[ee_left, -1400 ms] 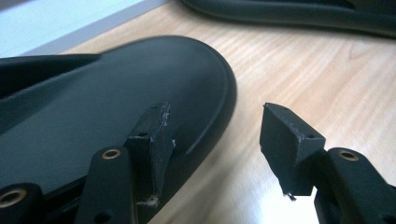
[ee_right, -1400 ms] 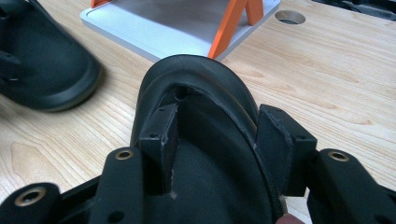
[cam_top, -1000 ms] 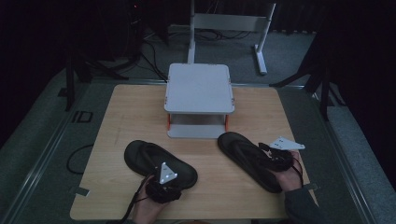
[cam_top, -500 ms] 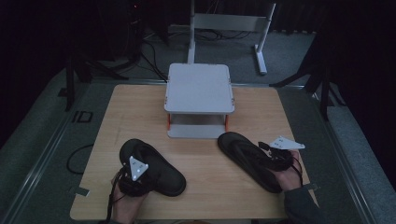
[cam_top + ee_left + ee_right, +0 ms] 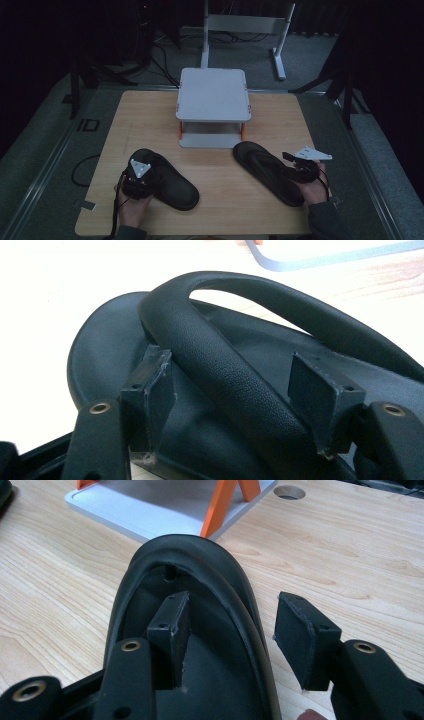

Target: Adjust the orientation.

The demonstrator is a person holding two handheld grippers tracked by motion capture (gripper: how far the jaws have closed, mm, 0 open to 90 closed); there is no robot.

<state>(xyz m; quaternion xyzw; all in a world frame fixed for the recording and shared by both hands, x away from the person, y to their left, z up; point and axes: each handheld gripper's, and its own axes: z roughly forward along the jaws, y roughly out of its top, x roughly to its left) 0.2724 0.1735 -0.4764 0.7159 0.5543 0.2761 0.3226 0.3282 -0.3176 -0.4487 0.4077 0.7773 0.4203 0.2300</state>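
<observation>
Two black sandals lie on the wooden table [image 5: 150, 112]. The left sandal [image 5: 170, 182] has my left gripper [image 5: 139, 176] at its left end. In the left gripper view the sandal's thick strap [image 5: 235, 375] runs between the pads of my left gripper [image 5: 235, 382]. The left pad [image 5: 156, 385] touches the strap and the right pad [image 5: 317, 390] stands off it; the jaws have just been closing. My right gripper [image 5: 296, 170] is at the right sandal [image 5: 265, 170]. That gripper [image 5: 240, 625] straddles the sandal's strap [image 5: 235, 600], one pad [image 5: 172, 625] under it, the other [image 5: 305, 635] outside with a gap.
A grey two-shelf stand [image 5: 214, 95] with orange legs [image 5: 220, 510] sits at the table's back middle, just beyond both sandals. Bare wood lies between the sandals and along the sides. A cable hole [image 5: 289, 492] is in the tabletop. A metal frame [image 5: 245, 25] stands behind the table.
My left gripper has moved left along the left sandal, from its middle to its left end. The right gripper and right sandal have stayed put.
</observation>
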